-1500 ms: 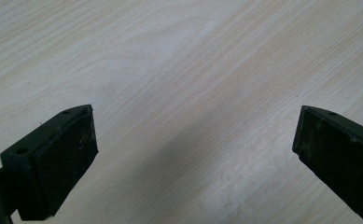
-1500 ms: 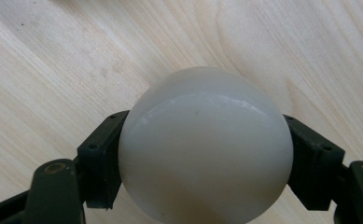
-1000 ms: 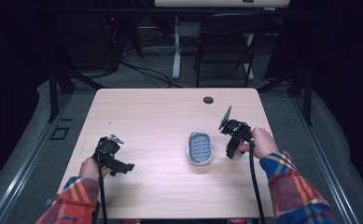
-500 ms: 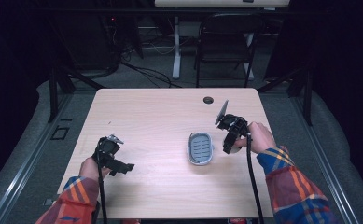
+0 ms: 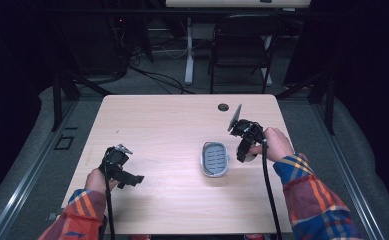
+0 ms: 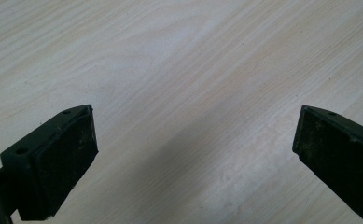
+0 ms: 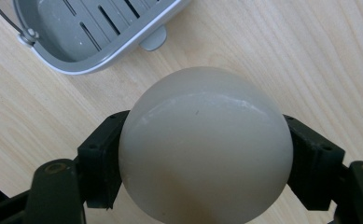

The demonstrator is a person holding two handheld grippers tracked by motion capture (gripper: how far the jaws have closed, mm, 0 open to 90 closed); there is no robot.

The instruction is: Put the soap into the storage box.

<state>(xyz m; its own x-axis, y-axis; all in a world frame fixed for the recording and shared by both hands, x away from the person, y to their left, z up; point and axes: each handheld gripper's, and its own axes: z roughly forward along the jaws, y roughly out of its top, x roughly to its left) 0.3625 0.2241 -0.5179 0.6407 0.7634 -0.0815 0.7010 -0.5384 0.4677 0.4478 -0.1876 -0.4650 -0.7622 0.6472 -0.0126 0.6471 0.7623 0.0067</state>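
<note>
A grey slotted soap dish (image 5: 215,159) (image 7: 100,65) lies on the wooden table (image 5: 157,125), right of centre. Just right of it, above the tabletop, my right gripper (image 5: 242,151) (image 7: 206,140) is shut on a pale rounded bar of soap (image 7: 202,154), one pad pressing each side. In the right gripper view the dish sits up and left of the soap. My left gripper (image 5: 132,178) (image 6: 195,144) stands open near the table's front left, with bare wood between its fingers (image 6: 62,154).
A small dark round hole (image 5: 223,107) marks the table's far edge, beyond the right gripper. A black chair (image 5: 242,45) and cables stand on the floor behind the table. A cable (image 5: 267,190) trails from the right gripper along the sleeve.
My right gripper has lifted and shifted a little left toward the soap dish, carrying the soap. The left gripper has stayed where it was.
</note>
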